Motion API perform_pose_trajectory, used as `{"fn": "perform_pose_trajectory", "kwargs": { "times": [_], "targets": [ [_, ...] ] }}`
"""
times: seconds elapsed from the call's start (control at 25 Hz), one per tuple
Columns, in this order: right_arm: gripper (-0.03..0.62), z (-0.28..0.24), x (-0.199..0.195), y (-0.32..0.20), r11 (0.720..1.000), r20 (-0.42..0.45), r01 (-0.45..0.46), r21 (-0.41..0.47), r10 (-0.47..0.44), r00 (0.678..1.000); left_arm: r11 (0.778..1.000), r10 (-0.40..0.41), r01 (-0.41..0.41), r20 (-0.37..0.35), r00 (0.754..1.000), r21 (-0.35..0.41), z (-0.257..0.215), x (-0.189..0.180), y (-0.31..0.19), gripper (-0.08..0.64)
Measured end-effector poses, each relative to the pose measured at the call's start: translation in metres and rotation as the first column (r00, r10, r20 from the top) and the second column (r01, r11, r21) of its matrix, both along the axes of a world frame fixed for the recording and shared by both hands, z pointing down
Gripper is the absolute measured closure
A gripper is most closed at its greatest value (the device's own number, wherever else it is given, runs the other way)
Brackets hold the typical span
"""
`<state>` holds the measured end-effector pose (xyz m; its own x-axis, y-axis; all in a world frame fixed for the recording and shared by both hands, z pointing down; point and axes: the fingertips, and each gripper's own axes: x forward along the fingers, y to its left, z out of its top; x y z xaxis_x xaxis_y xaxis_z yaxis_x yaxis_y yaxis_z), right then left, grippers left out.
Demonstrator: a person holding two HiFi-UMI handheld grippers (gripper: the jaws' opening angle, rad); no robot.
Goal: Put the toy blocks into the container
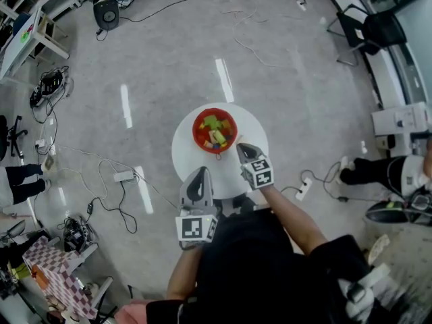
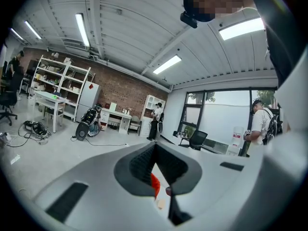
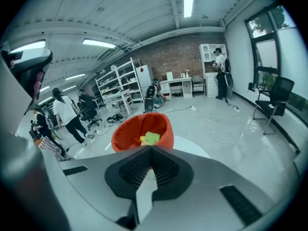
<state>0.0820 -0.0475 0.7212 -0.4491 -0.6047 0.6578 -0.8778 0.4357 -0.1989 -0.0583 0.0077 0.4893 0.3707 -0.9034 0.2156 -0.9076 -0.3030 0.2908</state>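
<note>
A red bowl (image 1: 197, 128) stands on the far half of a small round white table (image 1: 185, 160) and holds several coloured toy blocks (image 1: 214, 132). My right gripper (image 1: 239, 147) is shut and empty, its tip just in front of the bowl's right rim. In the right gripper view the bowl (image 3: 142, 131) with a green block (image 3: 151, 137) lies straight beyond the shut right gripper (image 3: 150, 150). My left gripper (image 1: 200, 171) hovers over the table's near edge, shut and empty. Past the closed left gripper (image 2: 155, 148) only a sliver of the red bowl (image 2: 155, 186) shows.
Cables and a power strip (image 1: 123, 176) lie on the grey floor to the left. A black office chair (image 1: 368, 29) stands at the far right, and a checkered box (image 1: 57, 275) at the near left. A person's shoe (image 1: 356, 172) rests right of the table. People stand by the far shelves.
</note>
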Motion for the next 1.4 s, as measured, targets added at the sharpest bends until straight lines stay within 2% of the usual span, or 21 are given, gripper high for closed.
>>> {"fn": "perform_pose_trajectory", "kwargs": {
  "times": [0.16, 0.28, 0.44, 0.56, 0.68, 0.8, 0.92, 1.04, 1.28, 1.4],
  "targets": [
    [0.594, 0.054, 0.025, 0.025, 0.989, -0.063, -0.026, -0.147, 0.017, 0.998, 1.0, 0.004, -0.004, -0.005, 1.0, 0.001, 0.001, 0.003, -0.001, 0.561],
    [0.594, 0.079, 0.037, 0.036, 0.977, -0.105, -0.043, -0.208, 0.021, 0.994, 1.0, 0.015, -0.015, -0.007, 1.0, 0.001, 0.001, 0.007, -0.001, 0.561],
    [0.594, 0.087, 0.026, 0.048, 0.956, -0.067, -0.038, -0.29, 0.019, 0.998, 1.0, 0.023, -0.023, -0.007, 1.0, -0.001, 0.004, 0.011, -0.002, 0.561],
    [0.594, 0.096, 0.028, 0.049, 0.946, -0.075, -0.057, -0.318, 0.035, 0.997, 0.999, 0.041, -0.04, 0.01, 0.999, -0.016, 0.008, 0.012, -0.002, 0.561],
    [0.594, 0.116, 0.046, 0.048, 0.936, -0.135, -0.12, -0.332, 0.078, 0.988, 0.999, 0.038, -0.038, 0.005, 0.999, -0.014, 0.005, 0.01, -0.006, 0.561],
    [0.594, 0.126, 0.048, 0.035, 0.931, -0.118, -0.171, -0.323, 0.139, 0.983, 0.999, 0.039, -0.039, 0.005, 0.999, -0.017, 0.004, 0.009, -0.009, 0.561],
    [0.587, 0.135, 0.049, 0.024, 0.91, -0.107, -0.224, -0.347, 0.199, 0.974, 0.999, 0.035, -0.035, 0.002, 0.999, -0.026, 0.006, 0.007, -0.012, 0.561],
    [0.499, 0.151, 0.055, 0.013, 0.888, -0.12, -0.284, -0.362, 0.258, 0.959, 0.999, 0.033, -0.032, 0.007, 0.999, -0.02, 0.007, 0.004, -0.016, 0.561],
    [0.431, 0.173, 0.059, 0.004, 0.813, -0.104, -0.38, -0.44, 0.375, 0.921, 0.999, 0.013, -0.012, 0.009, 1.0, -0.045, 0.011, -0.005, -0.017, 0.561],
    [0.399, 0.181, 0.059, -0.004, 0.798, -0.094, -0.399, -0.452, 0.403, 0.911, 0.999, 0.009, -0.009, 0.014, 1.0, -0.047, 0.014, -0.007, -0.018, 0.561]
  ]
}}
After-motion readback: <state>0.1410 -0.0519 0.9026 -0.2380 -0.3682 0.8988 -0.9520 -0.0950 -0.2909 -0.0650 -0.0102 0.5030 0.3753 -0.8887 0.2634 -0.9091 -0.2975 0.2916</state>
